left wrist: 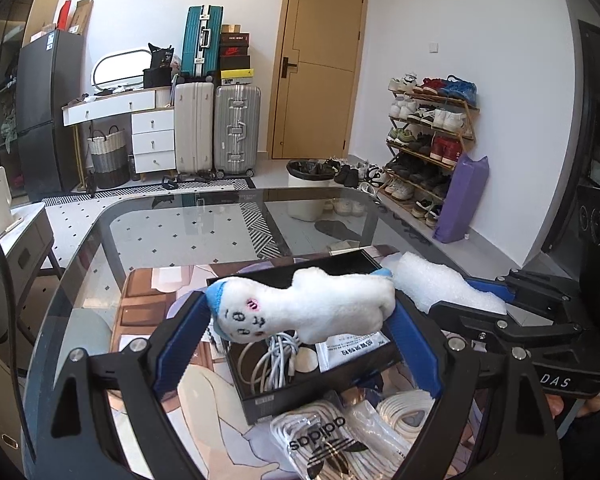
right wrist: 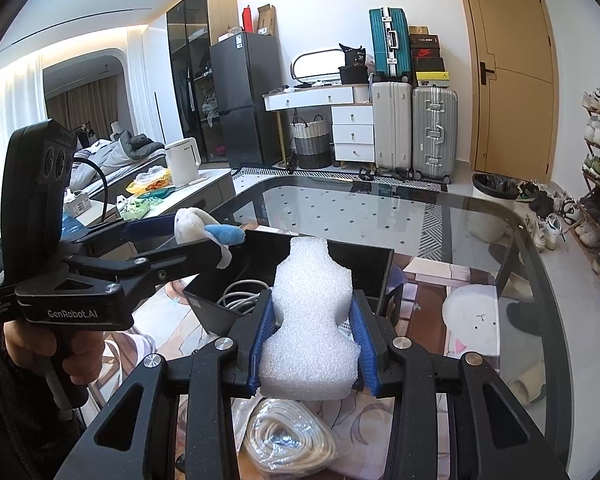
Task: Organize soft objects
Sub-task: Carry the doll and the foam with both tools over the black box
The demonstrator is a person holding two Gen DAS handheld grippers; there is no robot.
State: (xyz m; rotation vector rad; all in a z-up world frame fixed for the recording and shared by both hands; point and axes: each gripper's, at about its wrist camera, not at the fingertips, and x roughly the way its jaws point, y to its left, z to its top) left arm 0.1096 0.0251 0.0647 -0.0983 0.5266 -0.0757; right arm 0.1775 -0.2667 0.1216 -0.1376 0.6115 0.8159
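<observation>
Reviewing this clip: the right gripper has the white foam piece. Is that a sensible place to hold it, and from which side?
Probably yes. The right gripper clamps the white foam piece across its wide lower body, pads on the two side faces, approaching from the base end. The narrow neck points forward toward the black box, so the bulkier part gives the pads more surface and the tip stays free for placing.

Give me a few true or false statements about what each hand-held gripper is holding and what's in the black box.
1. The left hand-held gripper holds a white plush toy. True.
2. The right hand-held gripper is empty. False: it grips a white foam piece.
3. The black box contains grey cables. True.
4. The box sits on a wooden floor. False: it sits on a glass table.
</observation>
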